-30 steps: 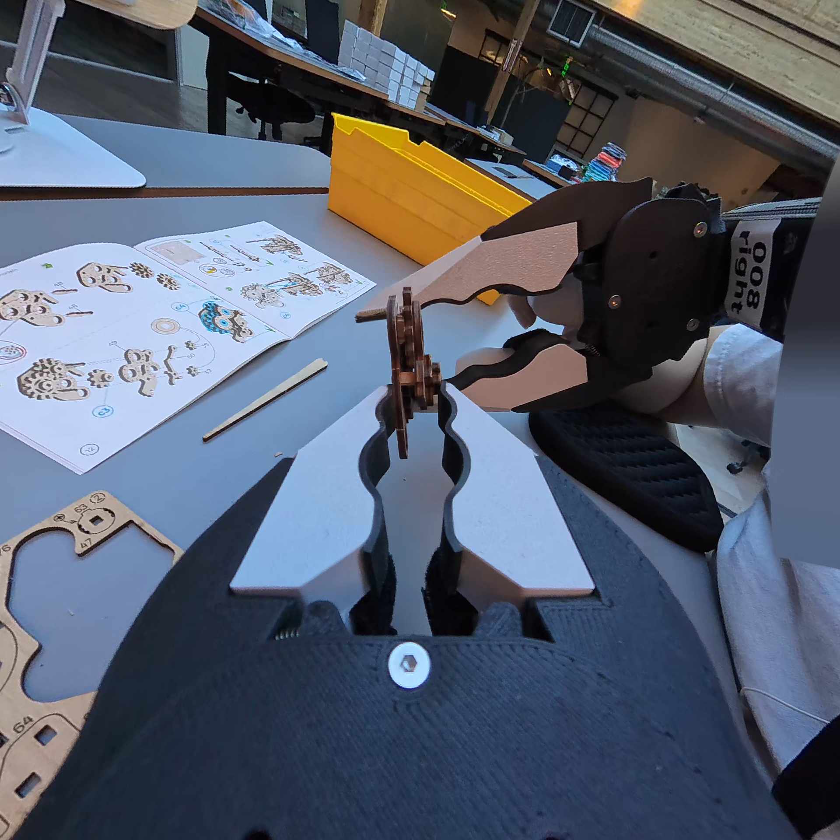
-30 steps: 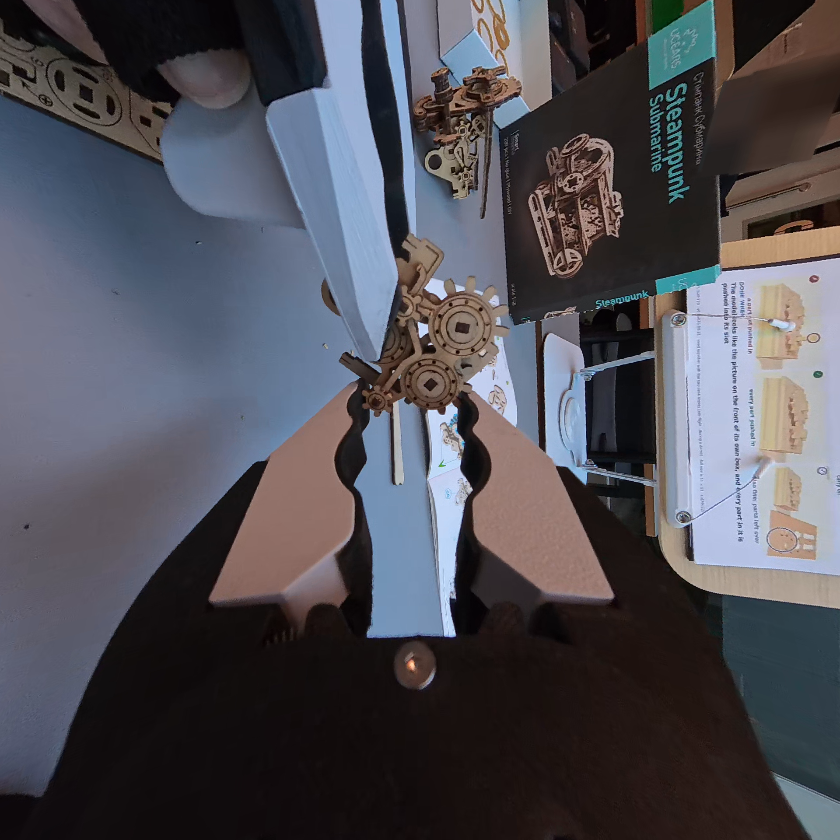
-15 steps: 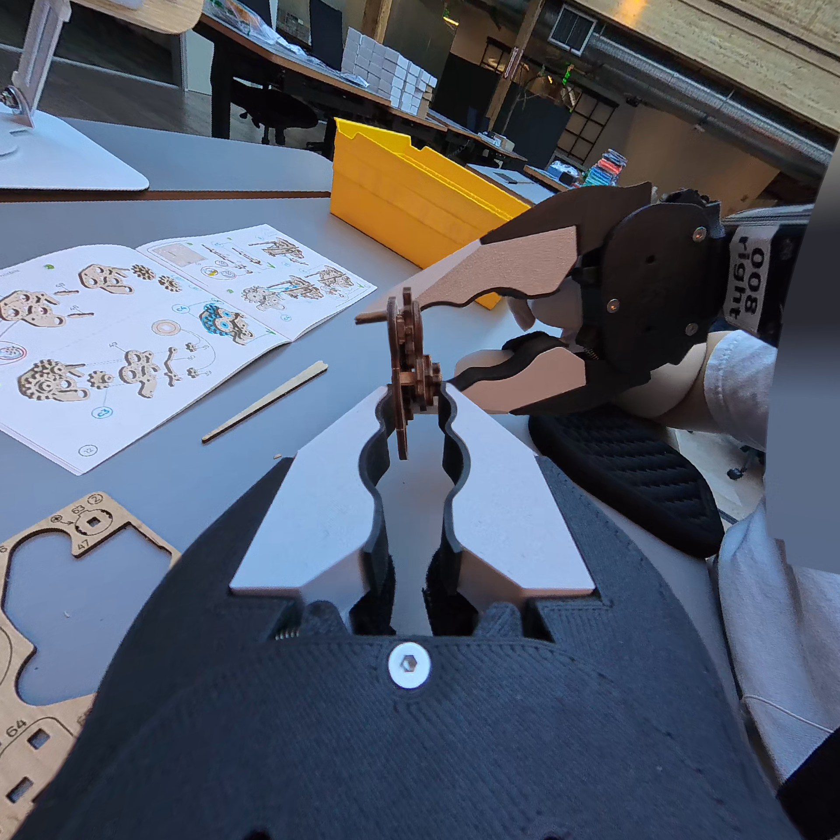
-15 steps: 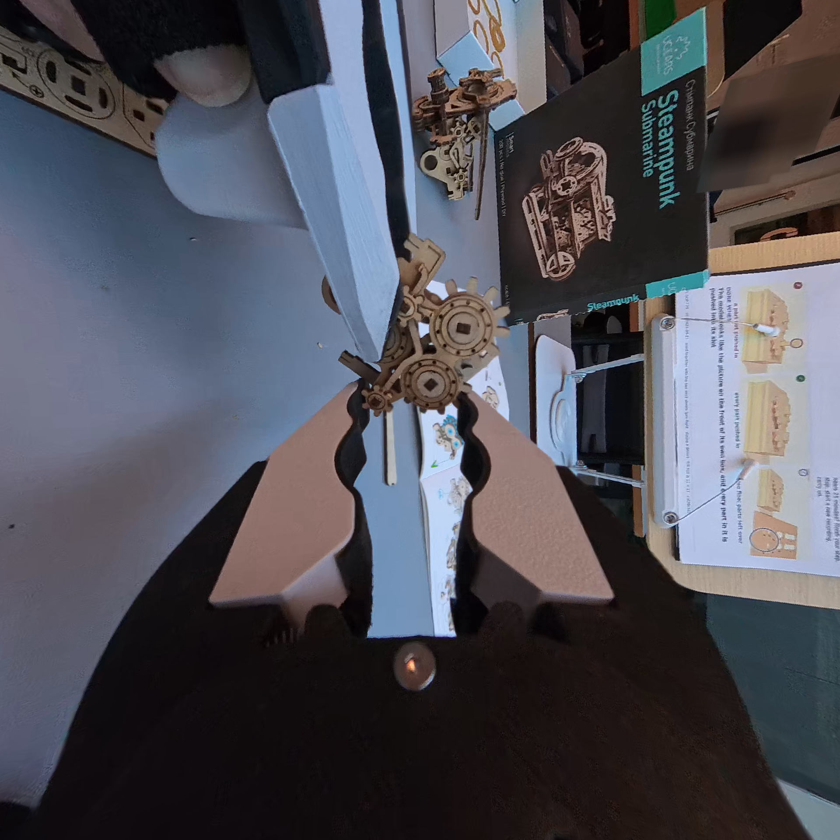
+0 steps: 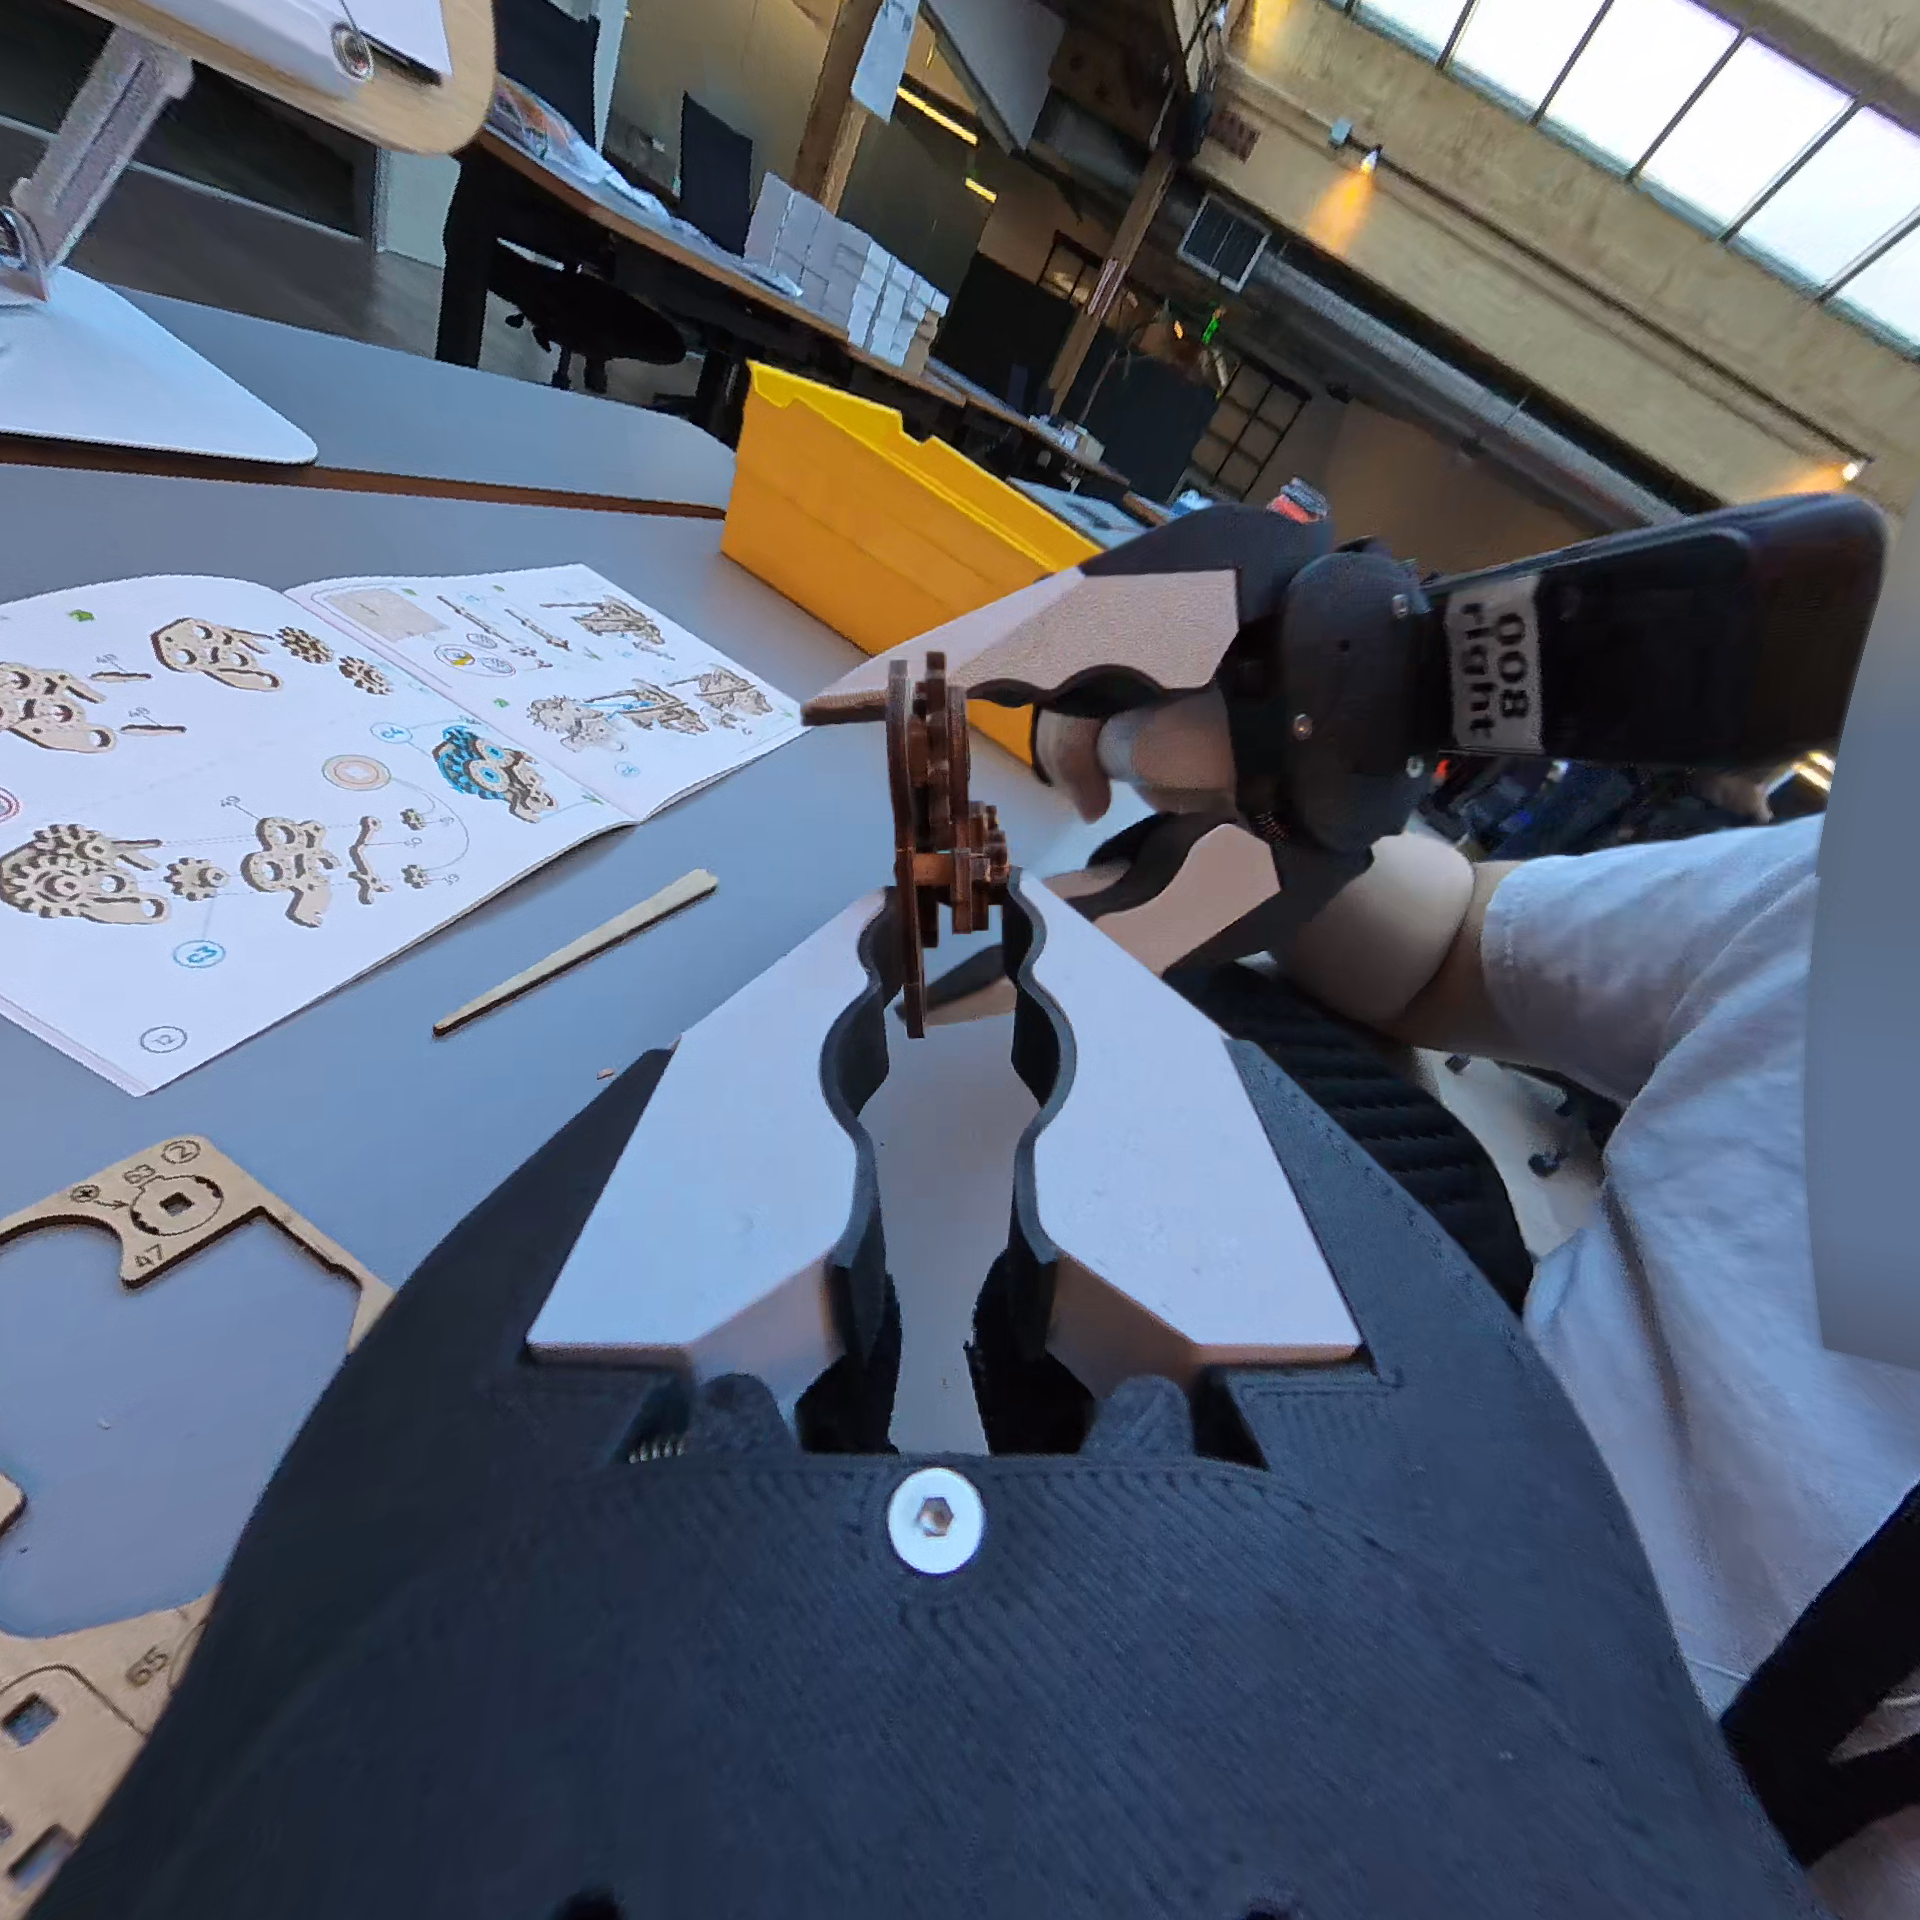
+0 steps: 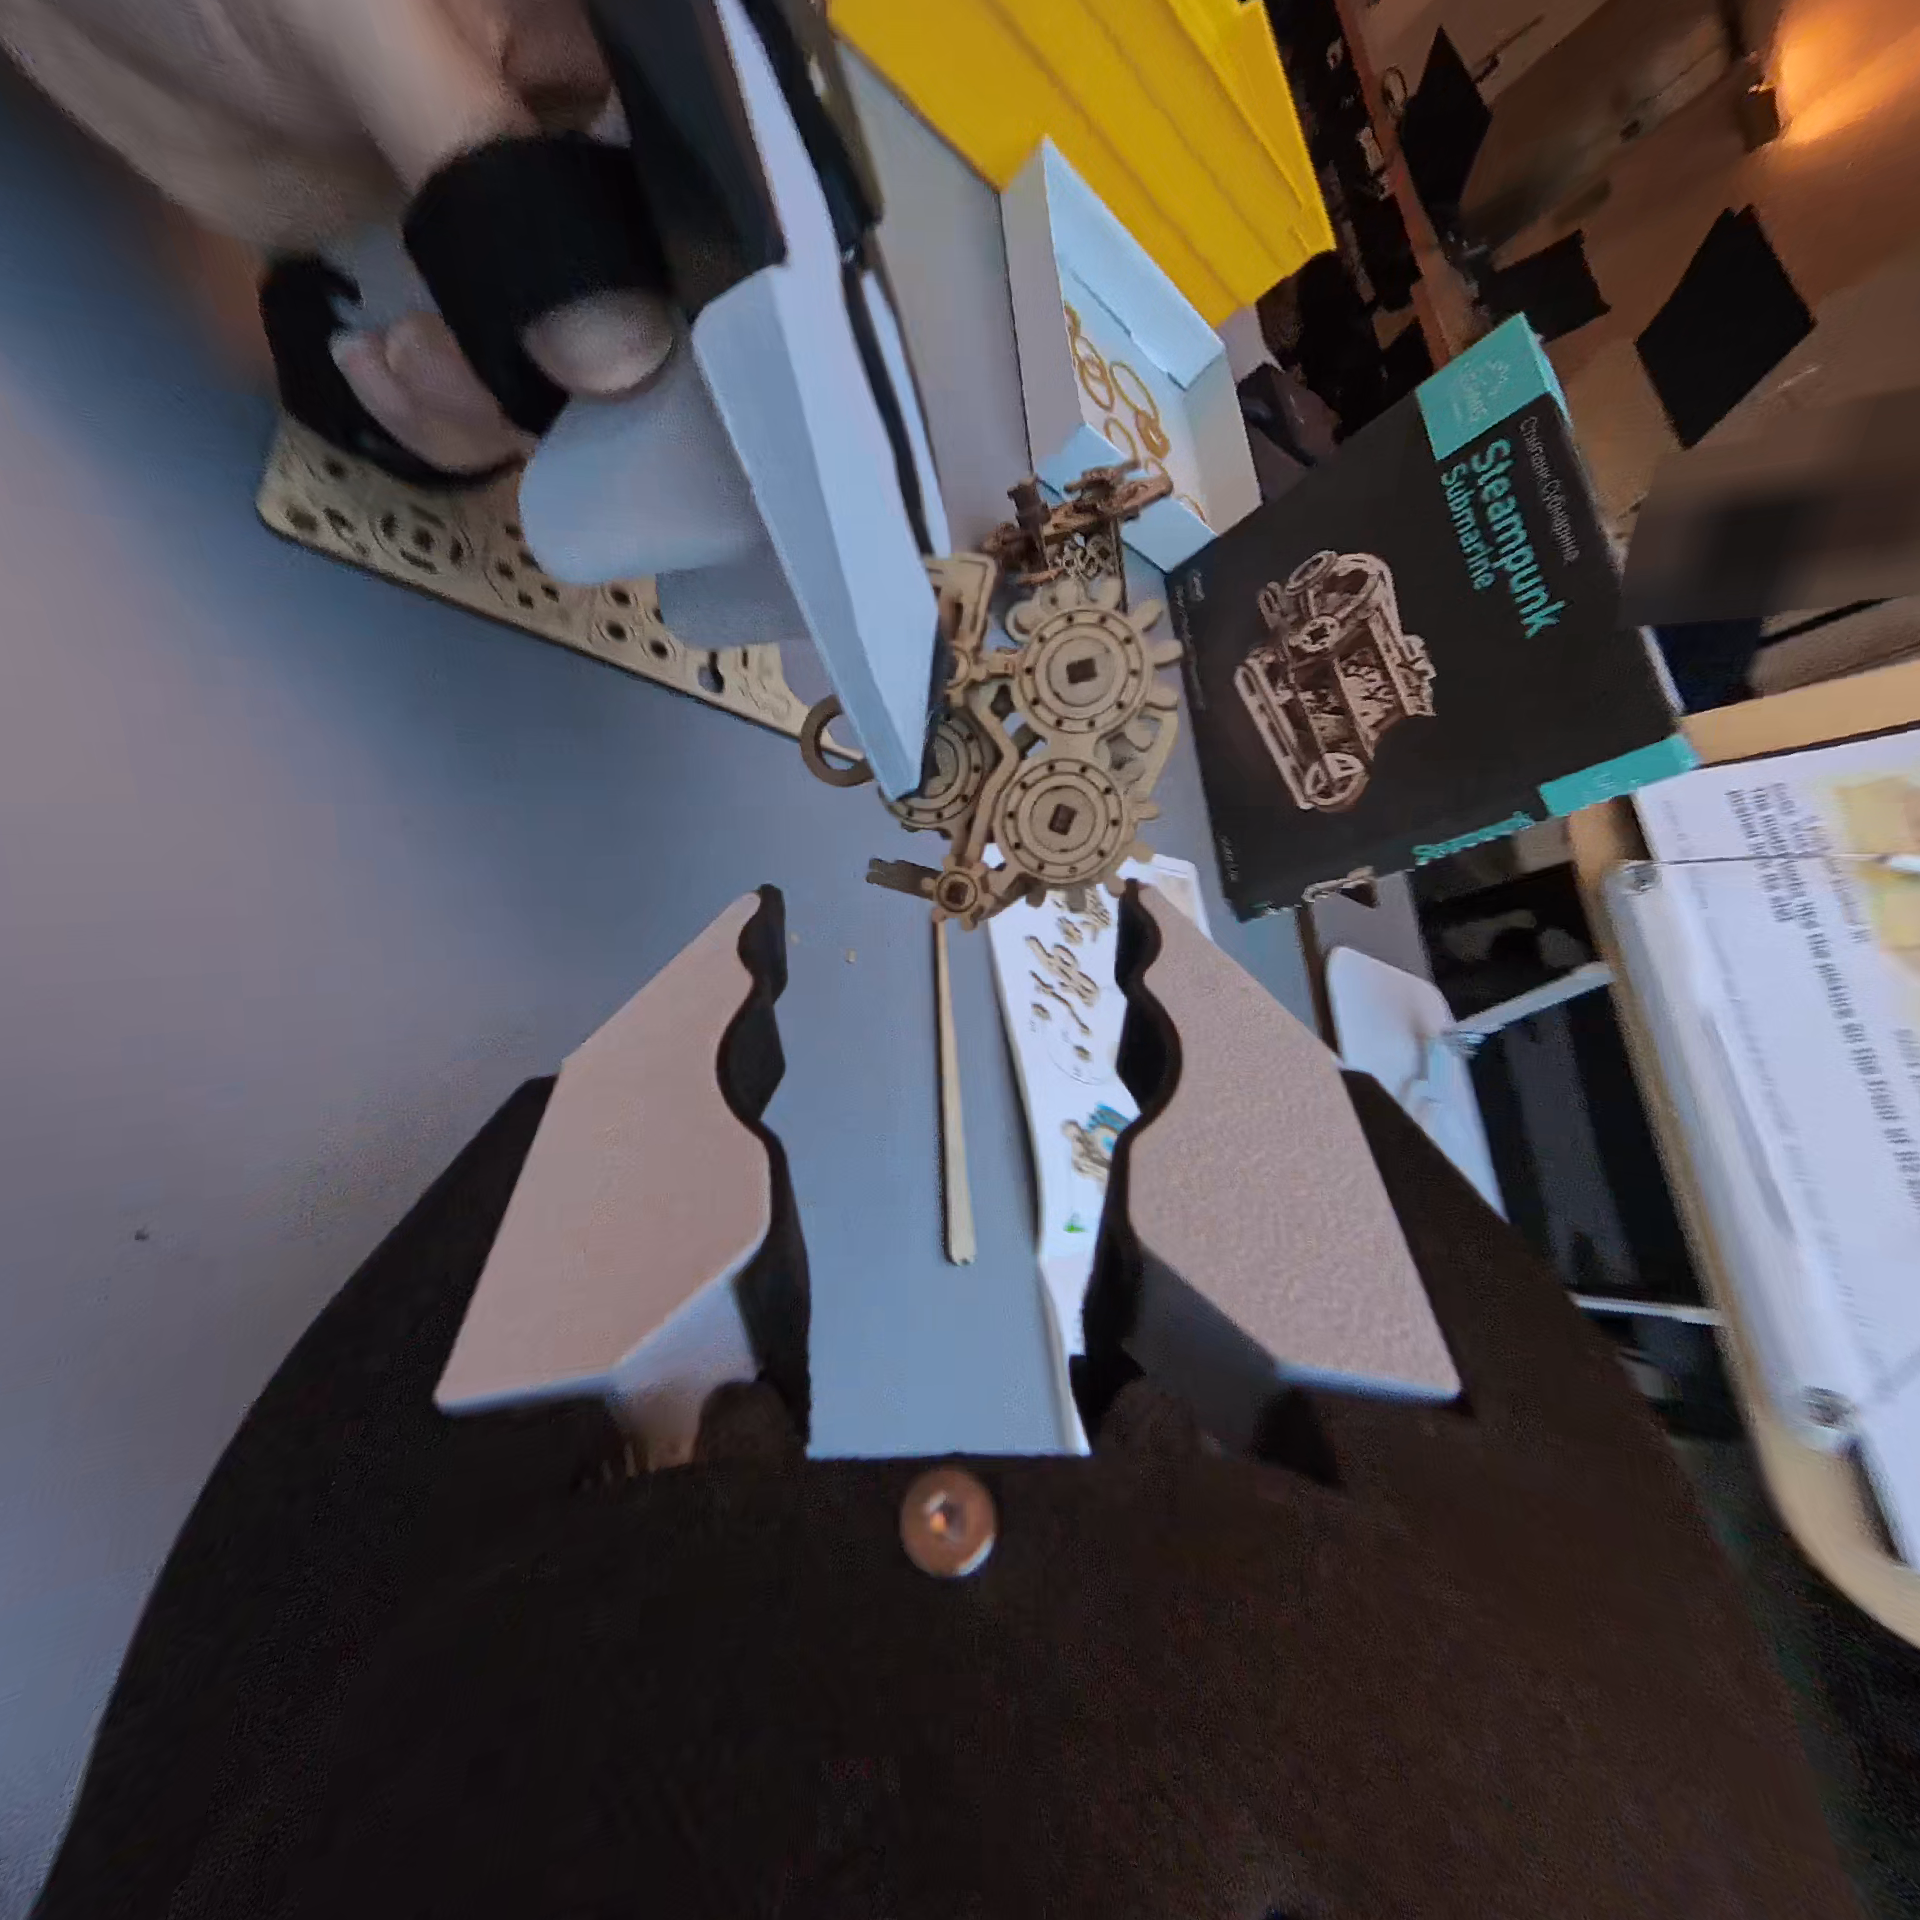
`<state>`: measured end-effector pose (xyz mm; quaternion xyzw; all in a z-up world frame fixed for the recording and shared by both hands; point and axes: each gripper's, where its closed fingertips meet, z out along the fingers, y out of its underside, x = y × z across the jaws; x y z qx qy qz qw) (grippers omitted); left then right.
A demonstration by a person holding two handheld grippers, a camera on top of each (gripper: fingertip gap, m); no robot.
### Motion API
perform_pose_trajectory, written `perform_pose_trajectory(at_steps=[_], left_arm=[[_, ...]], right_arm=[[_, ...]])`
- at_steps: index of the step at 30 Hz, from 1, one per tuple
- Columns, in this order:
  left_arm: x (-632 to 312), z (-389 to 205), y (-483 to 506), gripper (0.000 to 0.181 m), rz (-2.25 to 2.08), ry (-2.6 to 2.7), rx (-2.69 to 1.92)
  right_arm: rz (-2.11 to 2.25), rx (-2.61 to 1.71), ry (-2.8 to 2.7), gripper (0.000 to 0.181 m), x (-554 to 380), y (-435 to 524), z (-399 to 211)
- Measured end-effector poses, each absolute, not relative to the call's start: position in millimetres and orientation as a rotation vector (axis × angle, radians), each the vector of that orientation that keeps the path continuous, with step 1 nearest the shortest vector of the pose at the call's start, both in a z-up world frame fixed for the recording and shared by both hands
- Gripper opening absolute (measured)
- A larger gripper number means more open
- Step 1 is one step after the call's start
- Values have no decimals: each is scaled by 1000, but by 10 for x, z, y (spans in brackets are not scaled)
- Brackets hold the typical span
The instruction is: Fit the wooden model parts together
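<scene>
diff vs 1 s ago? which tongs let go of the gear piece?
The right tongs opened and drew back: their fingers, closed on the wooden gear assembly earlier, now stand apart just short of it. The left tongs stayed shut on the assembly, holding it upright above the table. The wooden stick and instruction booklet did not move.

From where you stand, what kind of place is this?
Probably a shared workshop or open-plan office in a converted industrial building. Long desks run beneath exposed ceiling pipes, and this grey table holds a yellow parts bin and an open instruction booklet.
</scene>
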<state>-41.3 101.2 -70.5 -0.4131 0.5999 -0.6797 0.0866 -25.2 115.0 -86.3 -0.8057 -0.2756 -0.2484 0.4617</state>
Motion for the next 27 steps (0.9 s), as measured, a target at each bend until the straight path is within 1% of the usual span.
perform_pose_trajectory(at_steps=[2,5,10,12,14,18,20,23,27], left_arm=[[-404,-697,1038,16,-2052,1763,-1255],[-386,-677,1097,16,-2056,1717,-1282],[-387,-618,1112,16,-2111,1647,-1298],[-414,-645,1032,16,-2123,1688,-1293],[-429,-669,982,16,-2126,1704,-1289],[-422,-703,970,16,-2140,1725,-1312],[-415,-732,966,16,-2156,1736,-1339],[-419,-758,976,18,-2138,1794,-1331],[-417,-622,1165,29,-1958,1858,-1150]], right_arm=[[-386,-1993,-546,64,-277,1148,-849],[-209,-1903,-393,68,-247,1147,-724],[-58,-1825,-206,55,-303,1206,-745],[6,-1834,-227,40,-425,1215,-788],[-8,-1829,-226,34,-395,1210,-789],[106,-1849,-208,31,-388,1193,-835],[114,-1862,-214,31,-378,1185,-863],[108,-1865,-219,26,-327,1160,-846],[253,-1906,-188,26,-276,1101,-888]])
